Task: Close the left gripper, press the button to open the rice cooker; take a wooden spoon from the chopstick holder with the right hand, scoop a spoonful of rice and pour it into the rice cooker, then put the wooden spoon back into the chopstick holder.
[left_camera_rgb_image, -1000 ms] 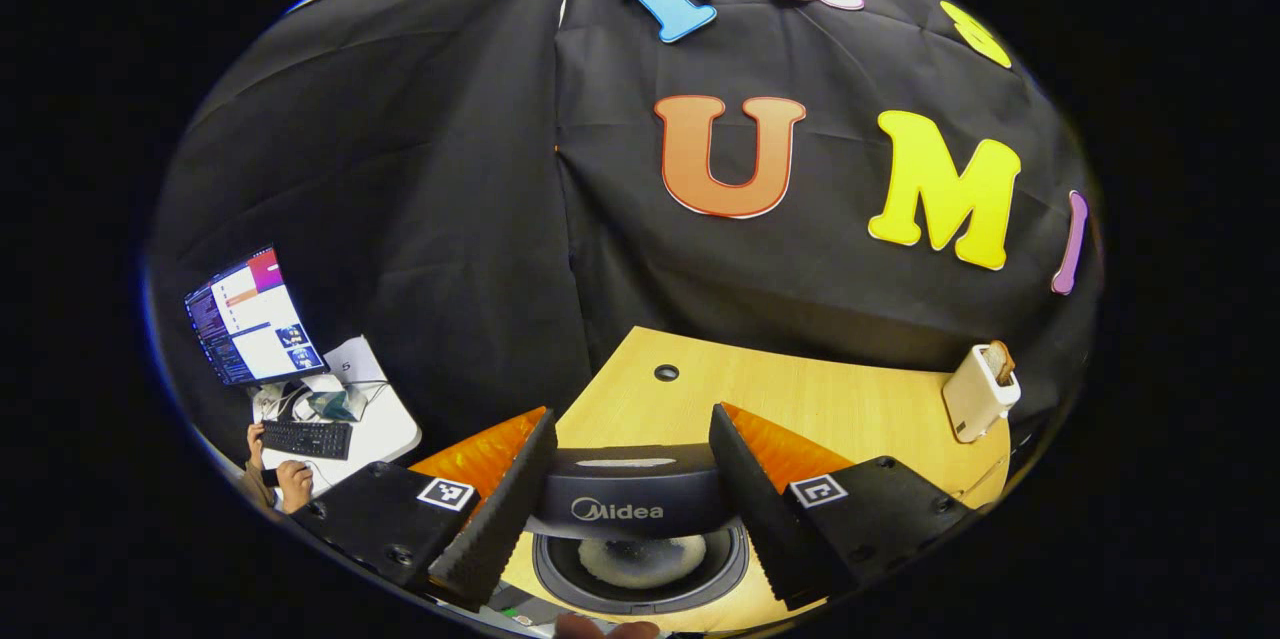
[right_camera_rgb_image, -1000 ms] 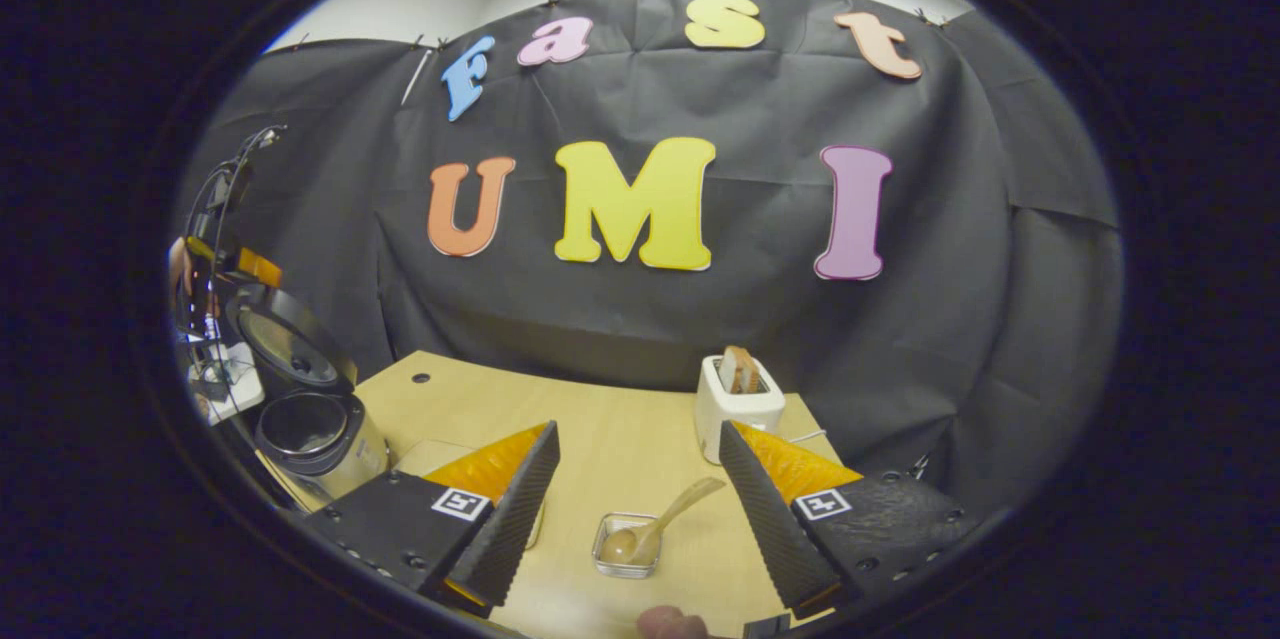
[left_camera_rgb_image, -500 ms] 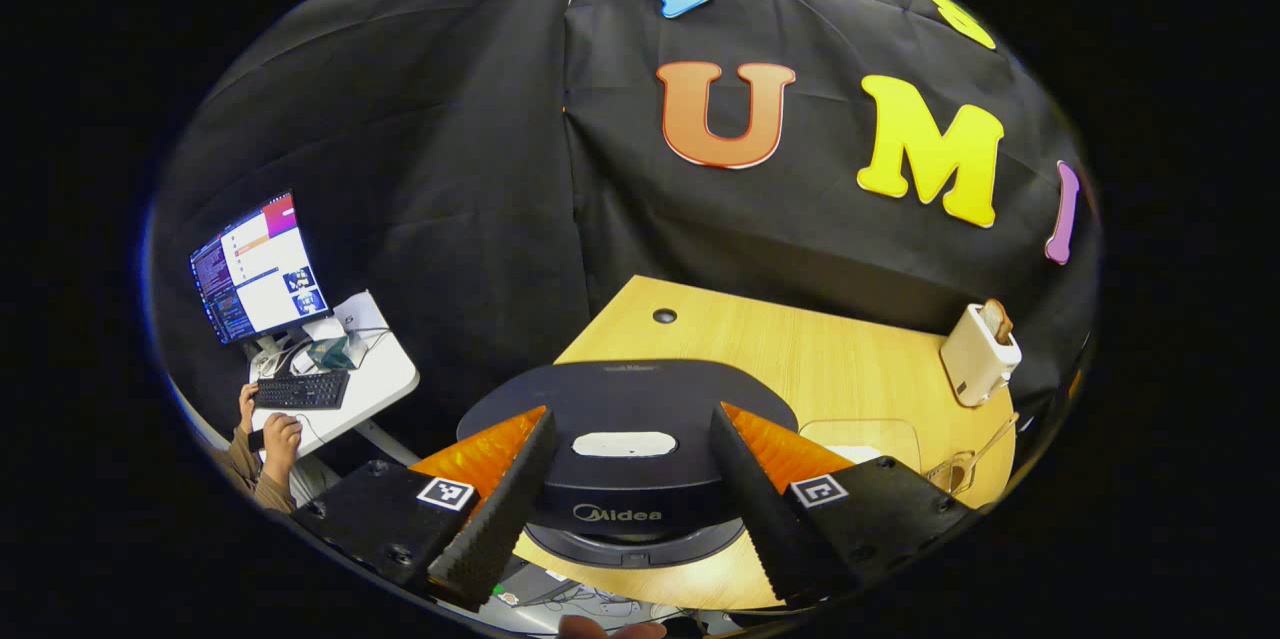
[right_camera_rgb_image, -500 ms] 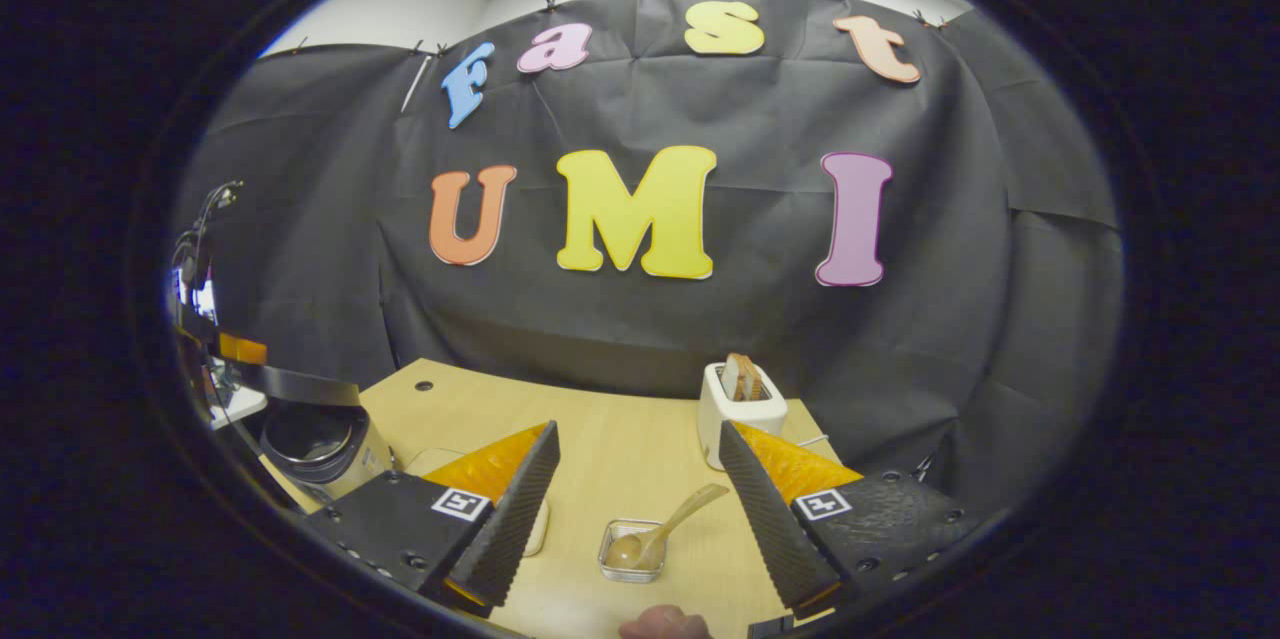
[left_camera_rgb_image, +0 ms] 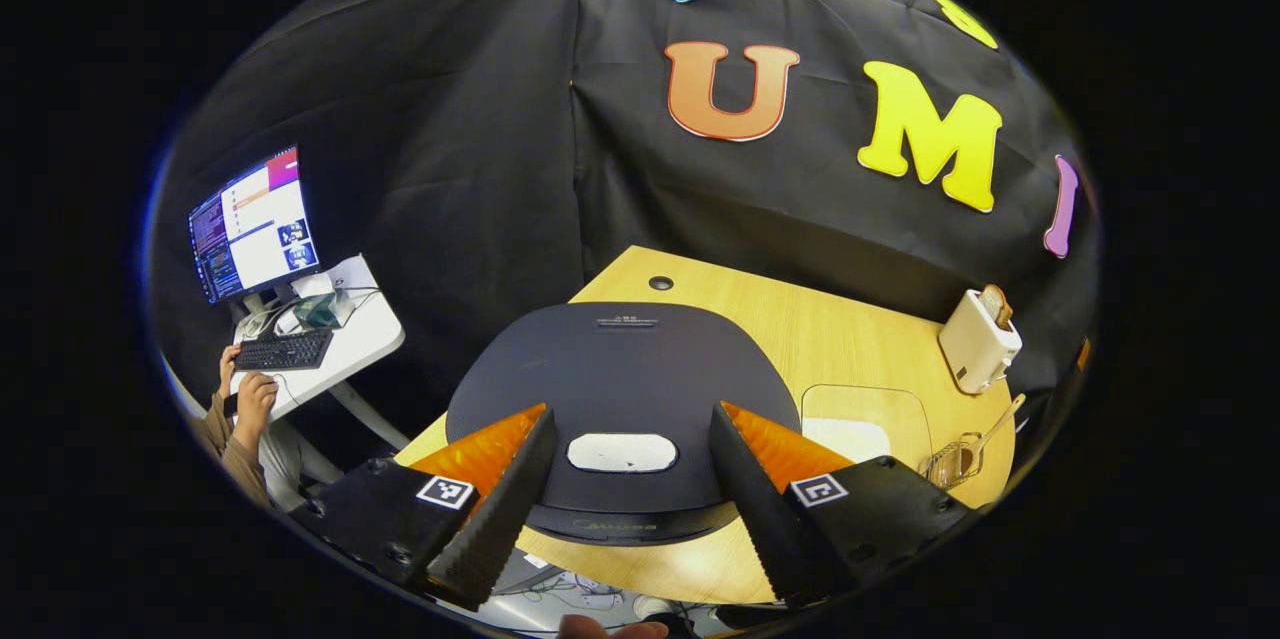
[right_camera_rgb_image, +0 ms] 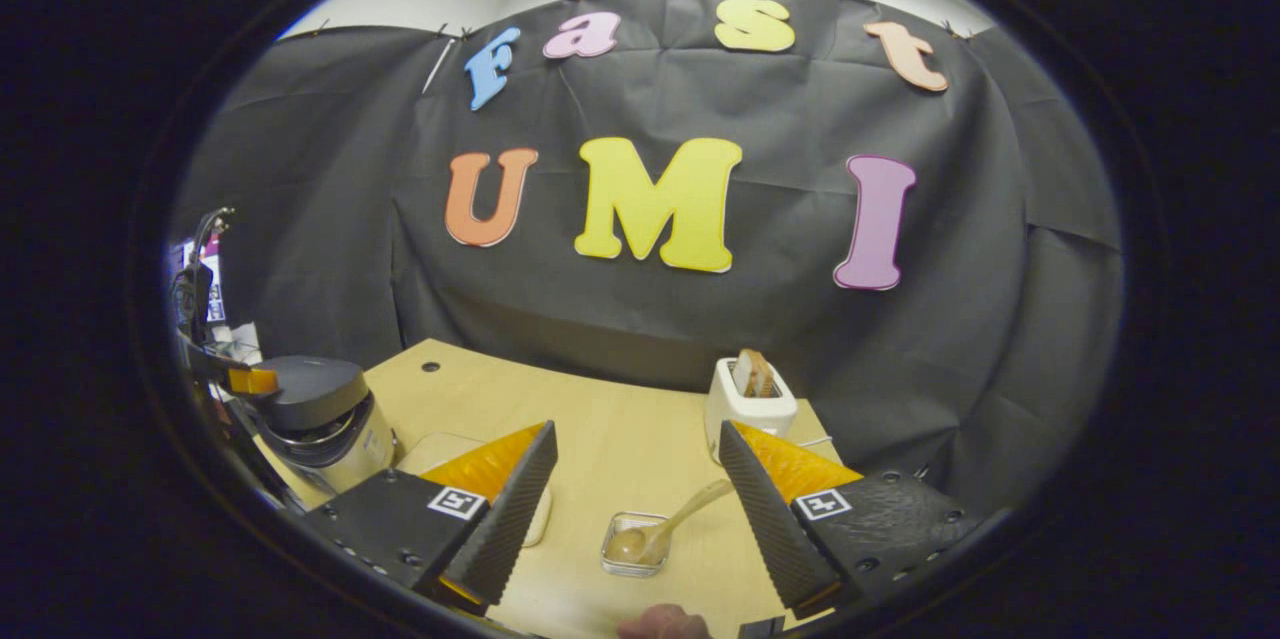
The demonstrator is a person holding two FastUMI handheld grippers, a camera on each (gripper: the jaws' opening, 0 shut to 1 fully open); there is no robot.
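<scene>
The rice cooker (left_camera_rgb_image: 620, 369) stands at the table's near left with its dark lid down; a white button (left_camera_rgb_image: 622, 452) sits at the lid's front. My left gripper (left_camera_rgb_image: 630, 414) is open just above the lid, its fingers either side of the button; whether they touch it I cannot tell. In the right gripper view the cooker (right_camera_rgb_image: 320, 424) is far left. The wooden spoon (right_camera_rgb_image: 668, 524) leans in a small clear holder (right_camera_rgb_image: 632, 547). My right gripper (right_camera_rgb_image: 637, 426) hangs open above the holder, holding nothing.
A white toaster (right_camera_rgb_image: 750, 399) with bread stands at the back right of the wooden table (right_camera_rgb_image: 620, 449). A pale container of rice (left_camera_rgb_image: 850, 424) lies between cooker and holder. Left of the table a person types at a desk with a monitor (left_camera_rgb_image: 255, 224).
The cooker's lid has swung down from wide open to shut, with my left gripper following it down. My right gripper has barely moved.
</scene>
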